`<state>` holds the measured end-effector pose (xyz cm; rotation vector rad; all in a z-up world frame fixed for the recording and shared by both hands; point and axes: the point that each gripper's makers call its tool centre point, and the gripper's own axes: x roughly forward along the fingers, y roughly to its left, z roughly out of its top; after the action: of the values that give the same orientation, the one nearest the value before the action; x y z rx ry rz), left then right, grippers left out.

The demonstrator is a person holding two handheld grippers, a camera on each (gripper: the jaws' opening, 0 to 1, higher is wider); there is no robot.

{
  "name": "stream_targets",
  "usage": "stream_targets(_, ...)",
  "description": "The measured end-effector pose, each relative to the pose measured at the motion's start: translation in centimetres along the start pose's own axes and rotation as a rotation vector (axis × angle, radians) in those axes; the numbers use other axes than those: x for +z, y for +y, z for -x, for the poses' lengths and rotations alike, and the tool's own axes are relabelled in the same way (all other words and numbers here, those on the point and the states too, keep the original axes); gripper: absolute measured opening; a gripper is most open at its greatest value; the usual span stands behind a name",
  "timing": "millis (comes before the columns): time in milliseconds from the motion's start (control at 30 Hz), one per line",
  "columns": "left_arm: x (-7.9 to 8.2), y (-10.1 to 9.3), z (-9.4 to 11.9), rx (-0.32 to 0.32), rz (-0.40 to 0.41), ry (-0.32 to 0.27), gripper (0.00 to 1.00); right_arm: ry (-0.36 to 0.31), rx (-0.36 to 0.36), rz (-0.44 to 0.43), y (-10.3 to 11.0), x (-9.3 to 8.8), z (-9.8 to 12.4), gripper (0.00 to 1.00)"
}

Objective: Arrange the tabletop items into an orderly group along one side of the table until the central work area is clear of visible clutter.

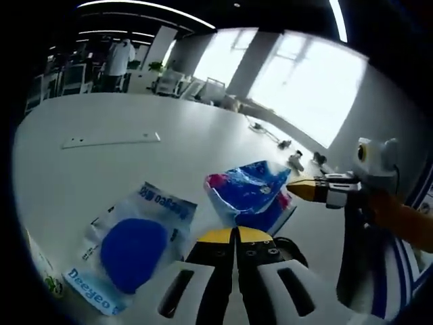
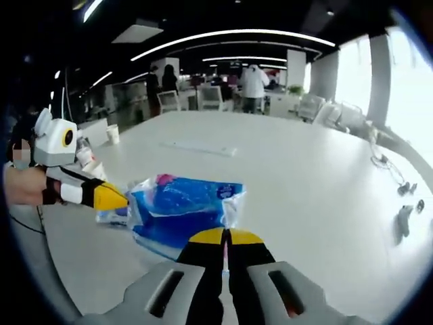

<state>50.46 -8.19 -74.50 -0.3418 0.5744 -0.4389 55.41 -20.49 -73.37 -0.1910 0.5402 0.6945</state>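
In the left gripper view, two packets lie on the white table (image 1: 101, 176). The flat packet with a blue disc (image 1: 132, 247) sits at lower left, its long axis running from the lower left up toward the frame's centre. The blue tissue pack (image 1: 252, 193) stands tilted at centre, just above the left gripper (image 1: 235, 237), whose yellow-tipped jaws are pressed together on the pack's lower edge. The right gripper (image 1: 302, 189) comes in from the right, its tip touching the pack's right side; I cannot tell from here how its jaws stand. A white strip (image 1: 111, 140) lies at upper left.

In the right gripper view, the tissue pack (image 2: 181, 210) lies across the centre, long axis left to right. The right gripper (image 2: 226, 238) has its jaws together on the pack's near edge, and the left gripper (image 2: 108, 198) meets its left end.
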Motion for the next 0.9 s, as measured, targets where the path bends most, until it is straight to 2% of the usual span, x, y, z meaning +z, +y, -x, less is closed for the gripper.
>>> stream_targets(467, 0.3, -1.0, -2.6, -0.03, 0.007, 0.0, 0.0, 0.015, -0.029, -0.004, -2.6, -0.8, 0.0, 0.0)
stream_targets(900, -0.2, -0.5, -4.6, -0.043, 0.011, 0.02, 0.0, 0.04, -0.036, -0.022, -3.8, -1.9, -1.3, 0.0)
